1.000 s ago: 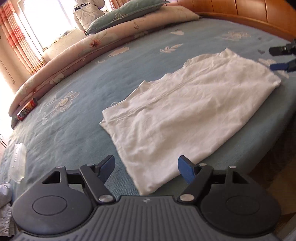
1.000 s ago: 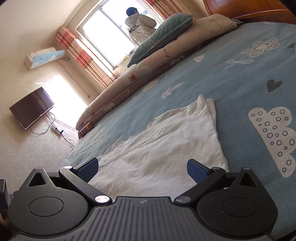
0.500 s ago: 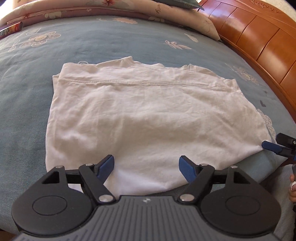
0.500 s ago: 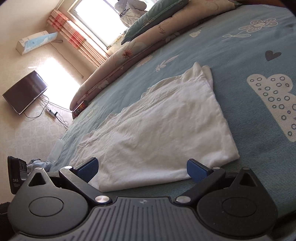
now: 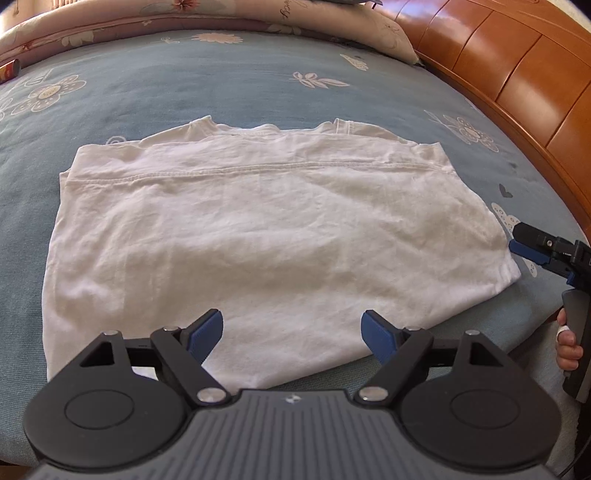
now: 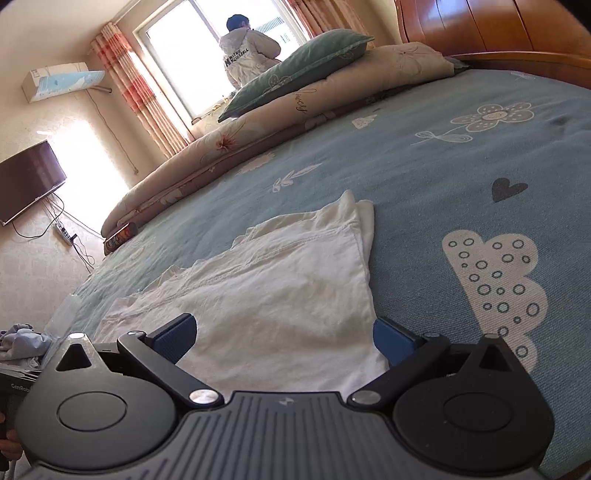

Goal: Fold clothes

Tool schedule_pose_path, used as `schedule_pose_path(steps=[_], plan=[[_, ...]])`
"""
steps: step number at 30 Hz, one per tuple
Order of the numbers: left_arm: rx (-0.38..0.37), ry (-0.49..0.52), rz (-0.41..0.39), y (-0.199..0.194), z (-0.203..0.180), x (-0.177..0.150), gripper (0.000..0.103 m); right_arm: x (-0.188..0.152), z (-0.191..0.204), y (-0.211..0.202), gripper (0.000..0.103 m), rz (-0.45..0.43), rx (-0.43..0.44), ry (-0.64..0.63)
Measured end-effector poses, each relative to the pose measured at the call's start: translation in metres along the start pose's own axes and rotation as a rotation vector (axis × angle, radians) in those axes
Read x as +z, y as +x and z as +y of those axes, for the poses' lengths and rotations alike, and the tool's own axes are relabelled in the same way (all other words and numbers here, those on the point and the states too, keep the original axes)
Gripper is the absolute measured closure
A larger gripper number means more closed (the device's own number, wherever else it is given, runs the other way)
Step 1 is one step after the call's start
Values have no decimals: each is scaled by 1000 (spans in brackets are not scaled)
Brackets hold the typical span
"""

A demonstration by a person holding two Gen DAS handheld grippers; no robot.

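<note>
Left wrist view: a white garment (image 5: pixel 273 236), already folded into a broad rectangle with a stitched seam running across its far part, lies flat on the blue flower-print bed cover (image 5: pixel 236 85), close to the near edge of the bed. The left gripper (image 5: pixel 293 332) hovers over the garment's near edge, its blue-padded fingers spread wide with nothing between them. At the garment's right corner the right gripper (image 5: pixel 526 245) lies low on the cover, just beside the cloth; a hand (image 5: pixel 567 345) grips its handle. A wooden headboard (image 5: pixel 517 74) curves along the right side of the bed, and a rolled quilt (image 5: pixel 221 14) lines the far edge.

Right wrist view: the right gripper (image 6: pixel 284 338) is likewise wide open and holds nothing, with the garment's (image 6: pixel 280 295) corner between its fingers. Beyond the bed, a person (image 6: pixel 247 55) stands at the window (image 6: pixel 184 55).
</note>
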State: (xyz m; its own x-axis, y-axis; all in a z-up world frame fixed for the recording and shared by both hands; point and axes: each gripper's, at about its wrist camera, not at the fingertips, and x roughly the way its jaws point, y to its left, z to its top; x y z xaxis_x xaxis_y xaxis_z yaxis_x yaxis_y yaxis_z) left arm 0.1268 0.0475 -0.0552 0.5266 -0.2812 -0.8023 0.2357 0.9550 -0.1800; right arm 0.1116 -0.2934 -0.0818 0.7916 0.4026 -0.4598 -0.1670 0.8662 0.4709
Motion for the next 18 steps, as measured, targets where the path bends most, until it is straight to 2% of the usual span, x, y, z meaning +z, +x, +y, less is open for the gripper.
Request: schedule_pose_path(steps=[4,7,10,13,18], plan=[[-36,53,-17,6,-22,9,21,8,13,22,0,28,-13,-84],[-28,80,1,16,-34,12,21,13,23,39,0,48,-23,-147],[-16,64,27,28,-35,8,20,9,16,52,0,87,-29,-129],[-22,84,15,29,-36,1,11,6,15,50,0,76,-16,-144],[9,117,30,29,-41,-2,10,3,18,51,0,80,-27,-162]])
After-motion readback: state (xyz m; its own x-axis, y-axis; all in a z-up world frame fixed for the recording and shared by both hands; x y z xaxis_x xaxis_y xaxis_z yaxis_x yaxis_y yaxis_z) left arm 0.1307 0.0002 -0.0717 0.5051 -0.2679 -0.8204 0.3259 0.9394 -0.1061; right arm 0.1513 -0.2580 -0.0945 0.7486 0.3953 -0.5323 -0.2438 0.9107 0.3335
